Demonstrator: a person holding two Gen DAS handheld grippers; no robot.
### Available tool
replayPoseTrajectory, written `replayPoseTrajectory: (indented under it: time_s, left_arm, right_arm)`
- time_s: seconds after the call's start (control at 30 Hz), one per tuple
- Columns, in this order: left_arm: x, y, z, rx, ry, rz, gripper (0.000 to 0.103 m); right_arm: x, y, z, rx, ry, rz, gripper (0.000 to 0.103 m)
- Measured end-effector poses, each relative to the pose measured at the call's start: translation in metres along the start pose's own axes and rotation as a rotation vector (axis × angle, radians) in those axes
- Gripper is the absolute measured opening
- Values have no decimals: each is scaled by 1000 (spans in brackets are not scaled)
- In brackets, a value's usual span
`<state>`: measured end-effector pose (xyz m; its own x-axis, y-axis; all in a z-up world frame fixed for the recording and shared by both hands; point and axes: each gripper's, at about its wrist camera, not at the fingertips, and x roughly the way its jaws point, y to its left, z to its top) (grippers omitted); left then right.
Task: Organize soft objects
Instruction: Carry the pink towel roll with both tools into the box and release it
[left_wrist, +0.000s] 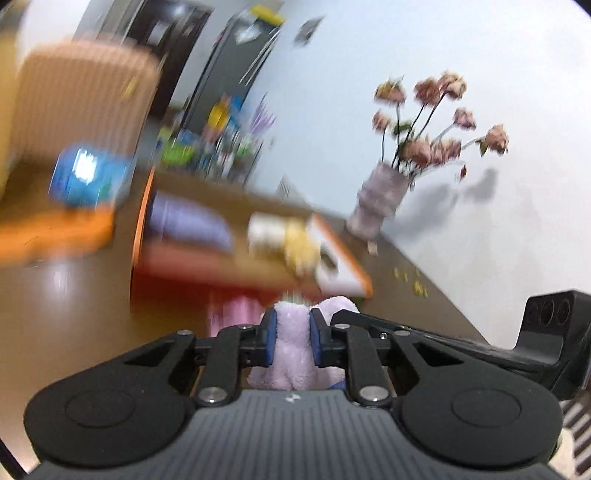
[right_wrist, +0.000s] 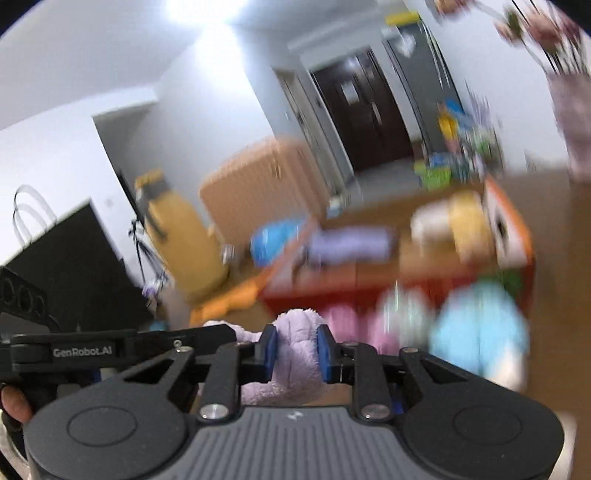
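Observation:
A pale lilac fluffy cloth is pinched between the blue pads of my left gripper, which is shut on it. My right gripper is shut on the same lilac cloth, a little to one side of the left one. Ahead, blurred, stands an orange tray holding a folded purple towel and a yellow and white soft item. In the right wrist view the tray holds the purple towel. A light blue soft item and something pink lie before it.
A vase of dried pink flowers stands on the brown table by the white wall. A blue box sits on an orange lid at the left. A ribbed tan suitcase, a yellow bag and a dark doorway lie beyond.

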<state>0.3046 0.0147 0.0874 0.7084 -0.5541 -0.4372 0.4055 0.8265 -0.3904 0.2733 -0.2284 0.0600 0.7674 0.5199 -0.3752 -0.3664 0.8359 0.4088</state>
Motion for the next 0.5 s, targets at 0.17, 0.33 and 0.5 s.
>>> replayPoseTrajectory:
  time_s: [0.17, 0.33, 0.5]
  left_arm:
    - [89, 33, 93, 94, 55, 113, 18]
    - [177, 66, 108, 161, 226, 327, 30]
    - [178, 84, 101, 157, 199, 354, 46]
  right_arm:
    - [98, -19, 92, 21, 12, -56, 22]
    - [219, -60, 112, 172, 240, -145, 23]
    - [266, -78, 94, 226, 395, -202, 30]
